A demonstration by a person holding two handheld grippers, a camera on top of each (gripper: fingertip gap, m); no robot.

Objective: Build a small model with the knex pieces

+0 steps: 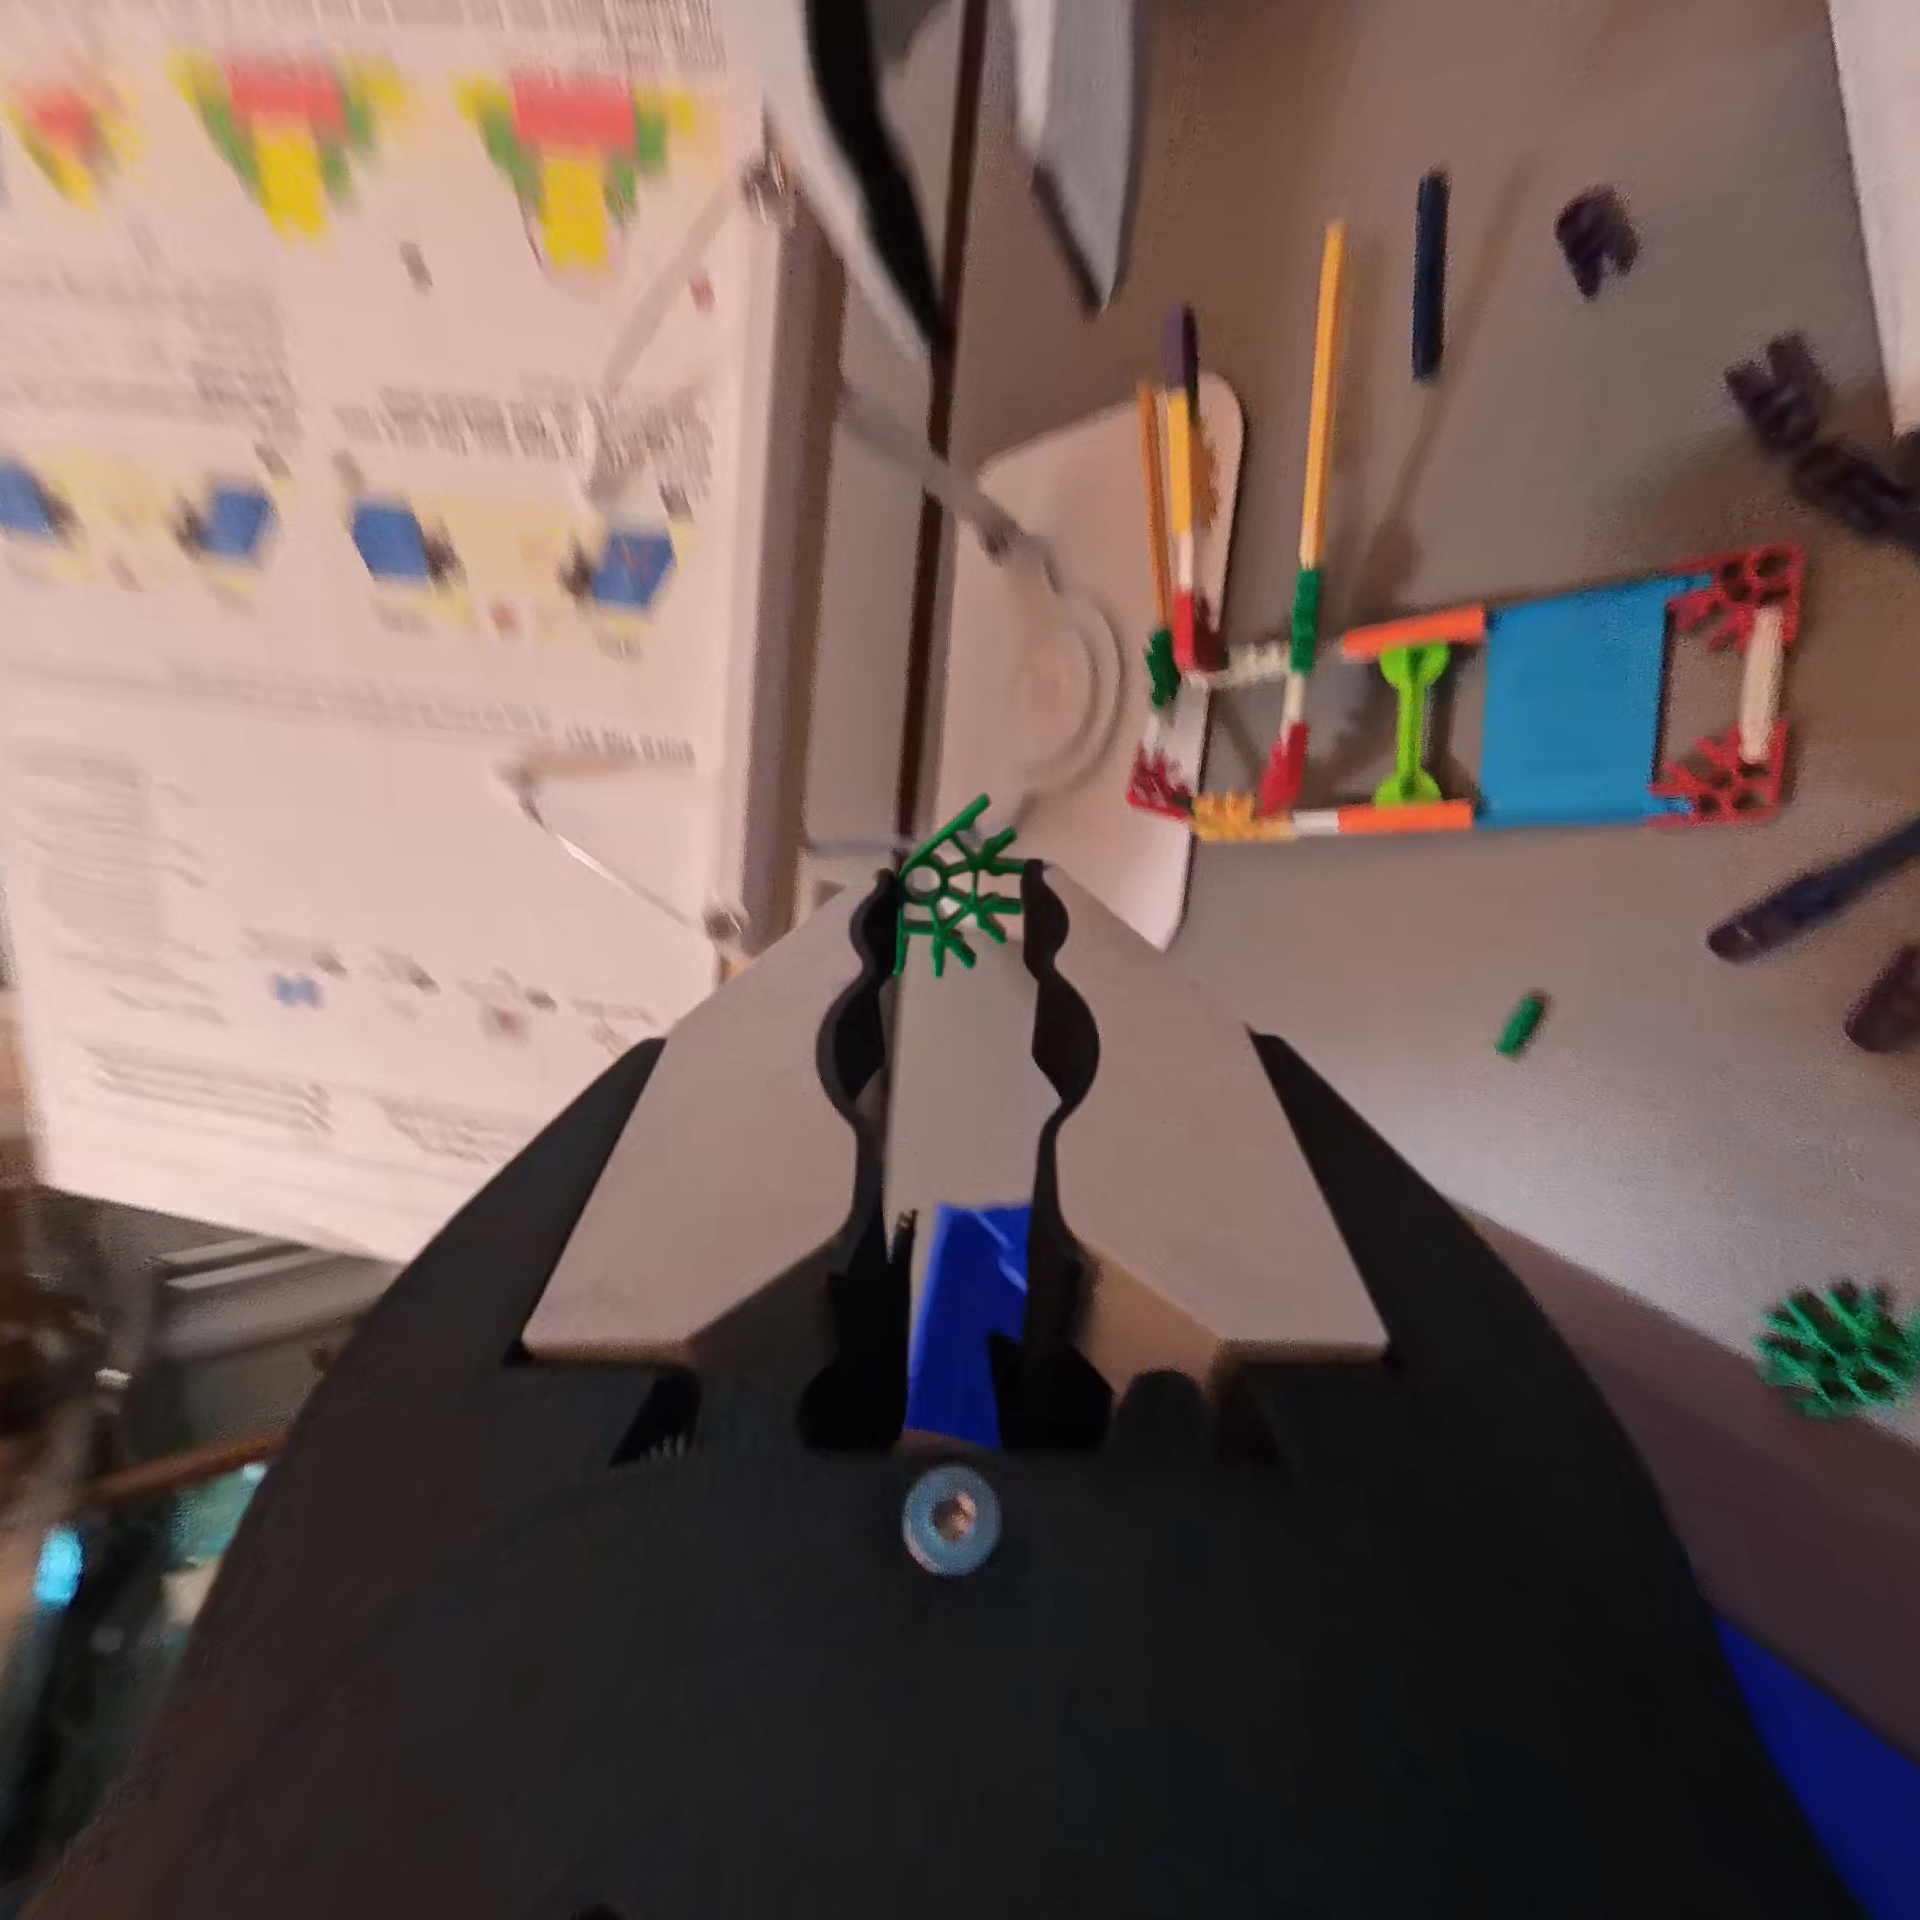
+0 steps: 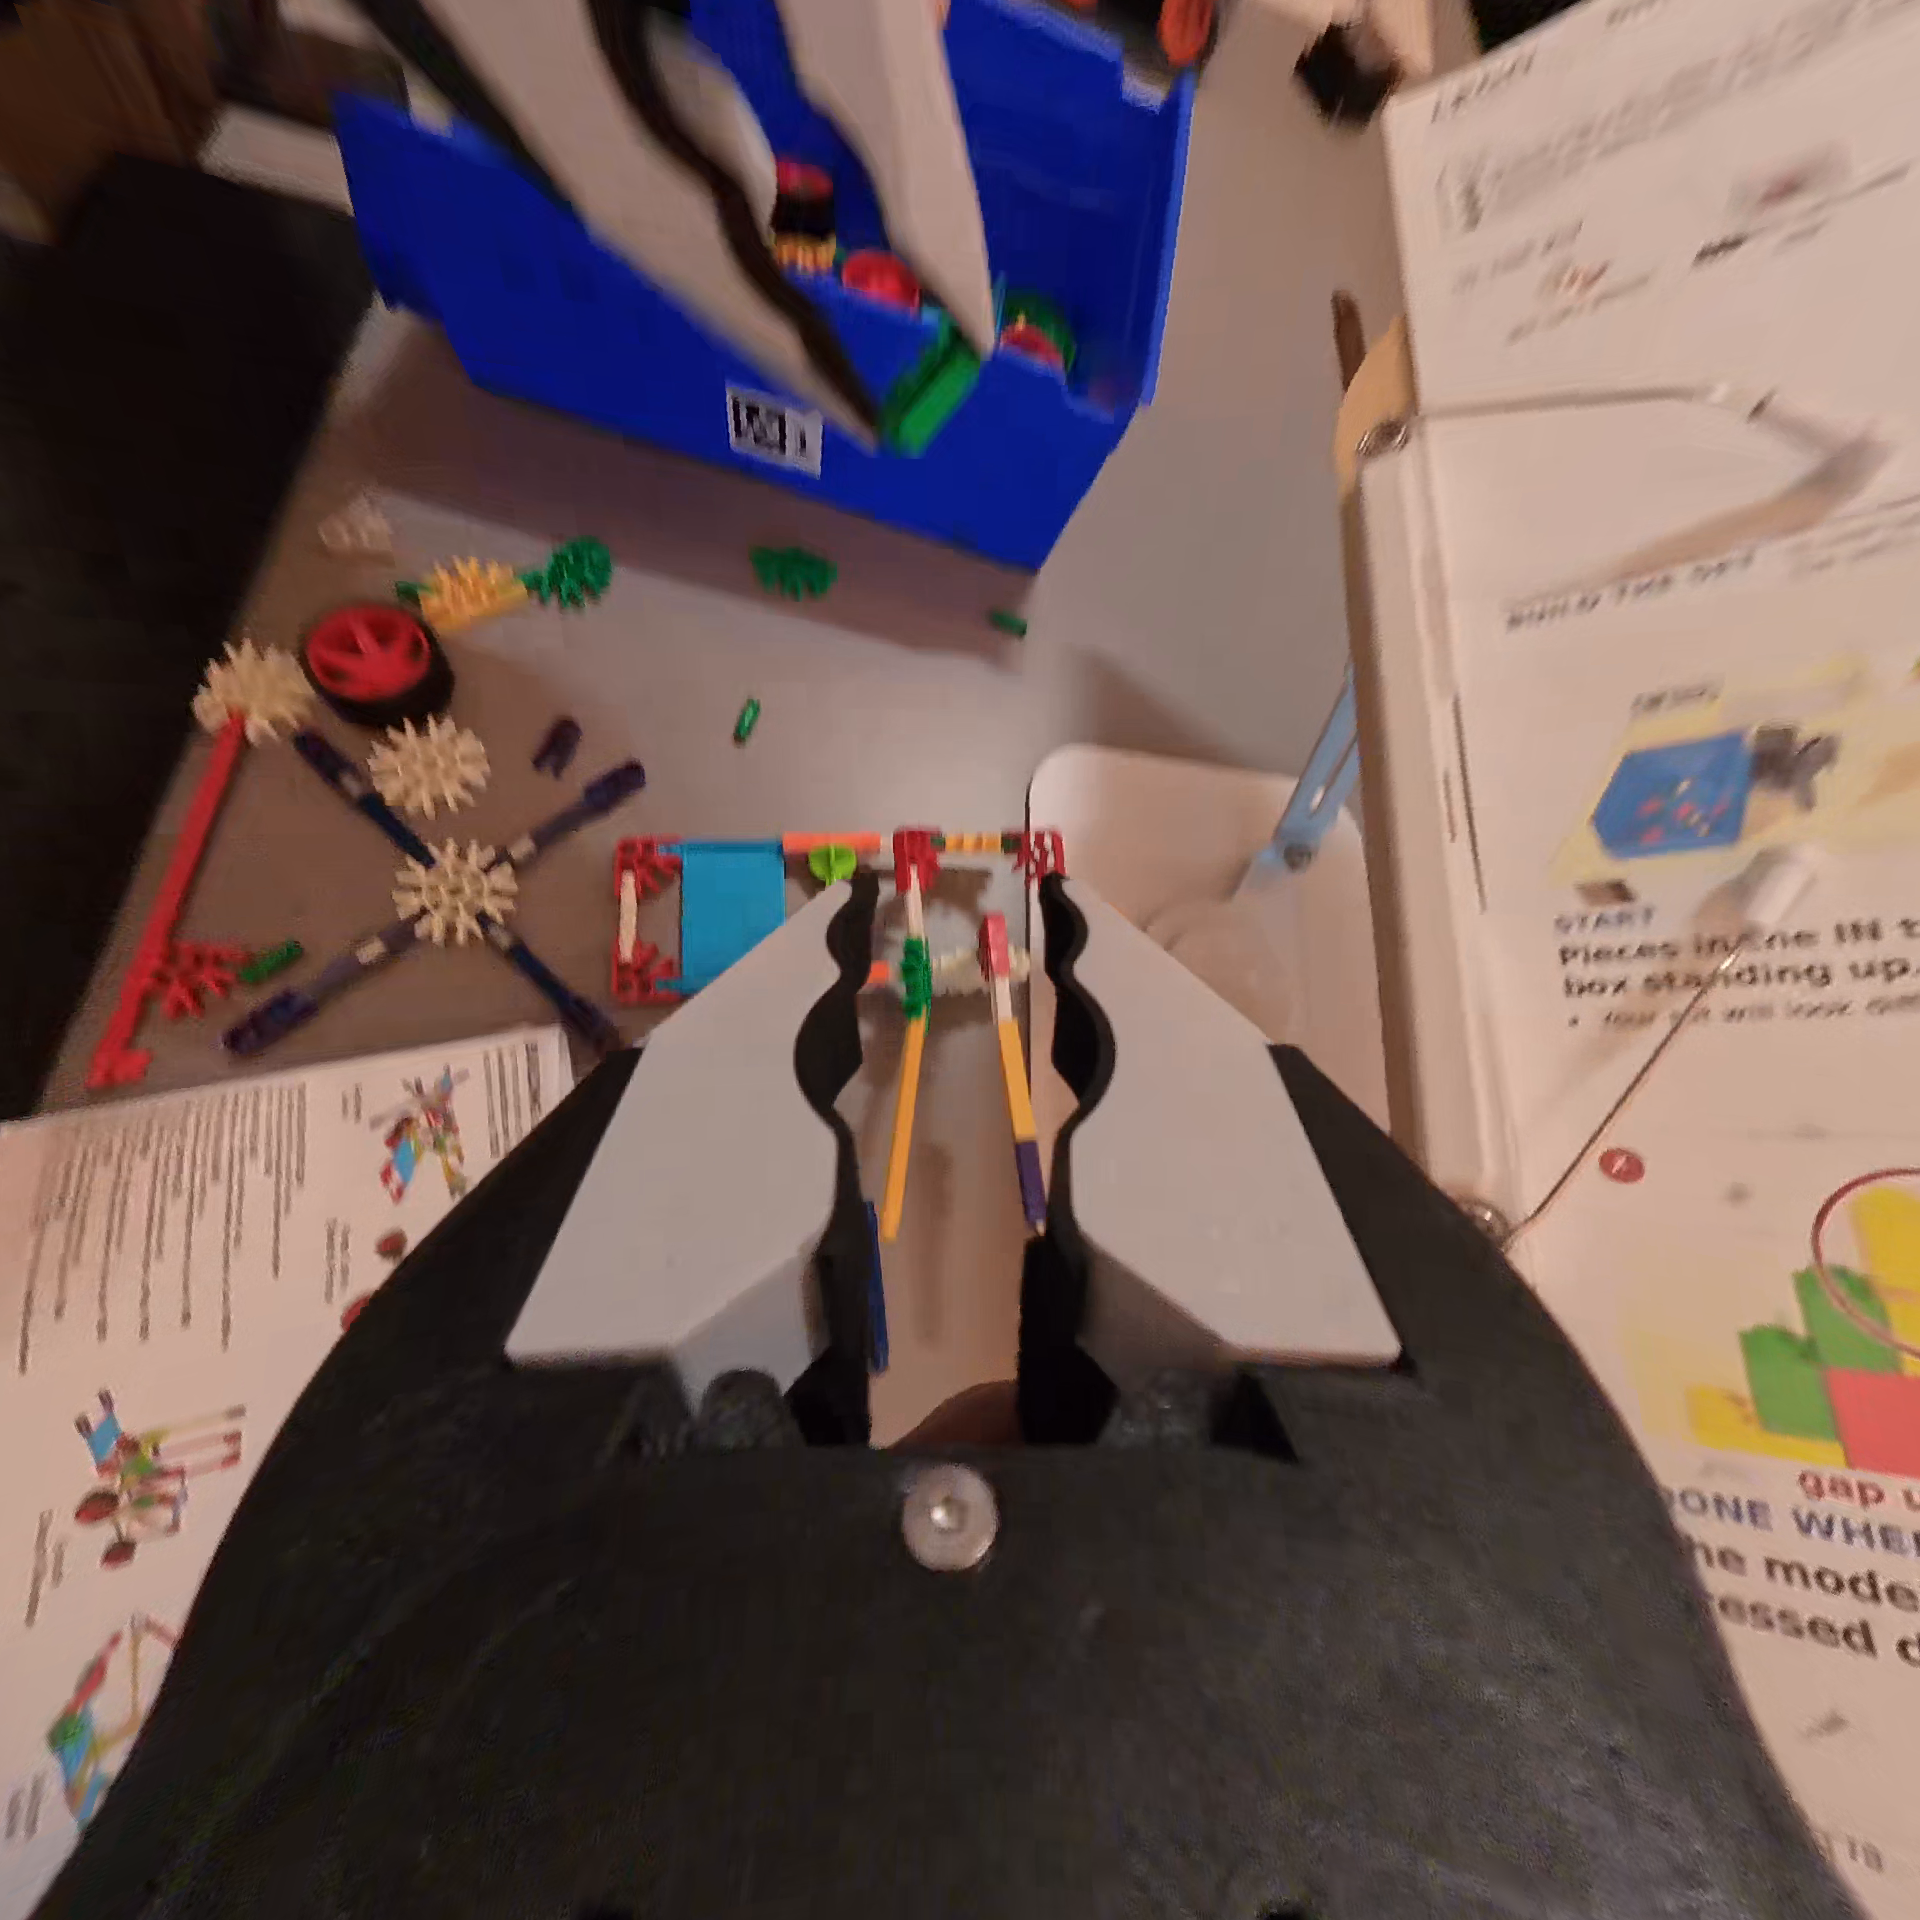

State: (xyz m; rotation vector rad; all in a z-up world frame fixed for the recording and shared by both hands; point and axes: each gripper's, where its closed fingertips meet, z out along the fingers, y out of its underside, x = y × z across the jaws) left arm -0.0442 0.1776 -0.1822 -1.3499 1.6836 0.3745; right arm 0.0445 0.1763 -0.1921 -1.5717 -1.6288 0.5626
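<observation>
My left gripper (image 1: 958, 881) is shut on a small green fan-shaped connector (image 1: 948, 902), held at the fingertips above the table. It also shows at the top of the right wrist view, with the green piece (image 2: 928, 392) in front of the blue bin. A rod-and-connector model with a blue panel (image 1: 1574, 717) lies on the table to the right. My right gripper (image 2: 951, 888) is open just above that model (image 2: 727, 914). Its fingers stand on either side of the model's two yellow rods (image 2: 906, 1112). Blurred fingers (image 1: 883, 208) of the right gripper show at the top of the left wrist view.
A blue bin (image 2: 582, 301) of parts stands at the back. An upright board with printed sheets (image 2: 1662, 727) is at the right, and an instruction sheet (image 2: 208, 1247) at the front left. A red wheel (image 2: 374, 660), cream connectors (image 2: 454, 890), purple rods and a green connector (image 1: 1834, 1361) lie loose. A white rounded base (image 1: 1101, 582) lies under the model's end. There is about 10 cm between the tips of the two grippers.
</observation>
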